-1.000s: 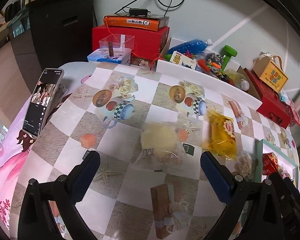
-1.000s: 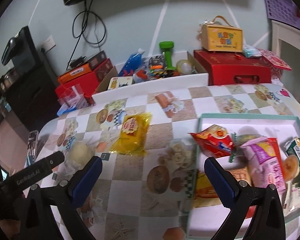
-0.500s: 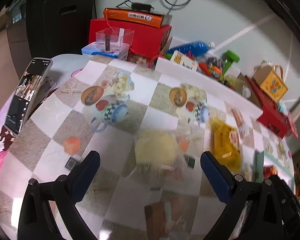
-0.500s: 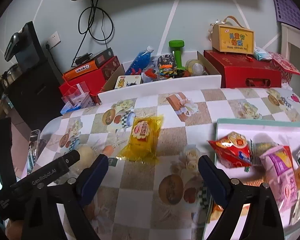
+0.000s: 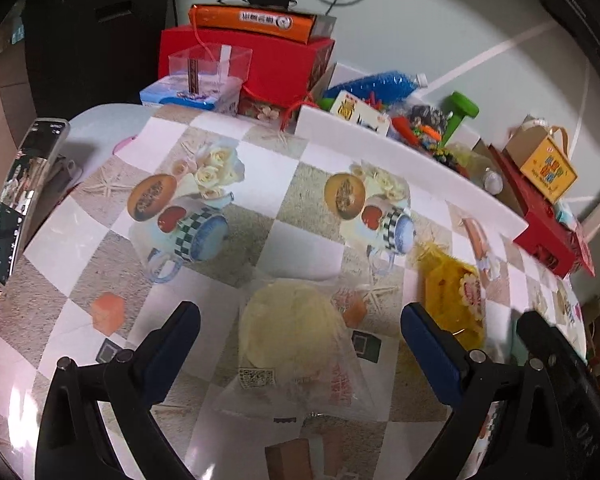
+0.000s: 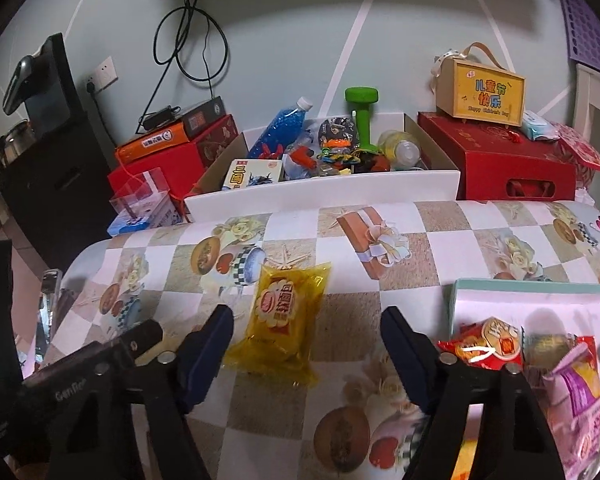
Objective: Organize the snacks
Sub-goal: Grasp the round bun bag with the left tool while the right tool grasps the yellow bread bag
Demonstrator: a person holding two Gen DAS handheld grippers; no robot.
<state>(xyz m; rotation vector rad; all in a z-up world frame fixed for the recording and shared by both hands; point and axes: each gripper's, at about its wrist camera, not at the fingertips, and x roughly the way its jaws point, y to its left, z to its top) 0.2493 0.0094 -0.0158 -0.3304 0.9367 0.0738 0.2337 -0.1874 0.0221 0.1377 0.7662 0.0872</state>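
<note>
Several snack packets (image 6: 496, 346) in the teal-rimmed tray (image 6: 512, 285)

black gripper (image 6: 306, 340) arms, blue pads (image 6: 404, 350) (silver screws)

The tablecloth (image 6: 412, 248) has beige and white squares, the snack packet (image 6: 282, 316) is yellow, and the dumbbell (image 6: 362, 116) is green.

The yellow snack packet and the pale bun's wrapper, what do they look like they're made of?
Yellow snack packet: glossy see-through plastic film, probably; it shines and has crimped ends. Pale bun's wrapper: thin clear plastic, likely; the bun and tablecloth show through it, with printed red text and a code.
</note>
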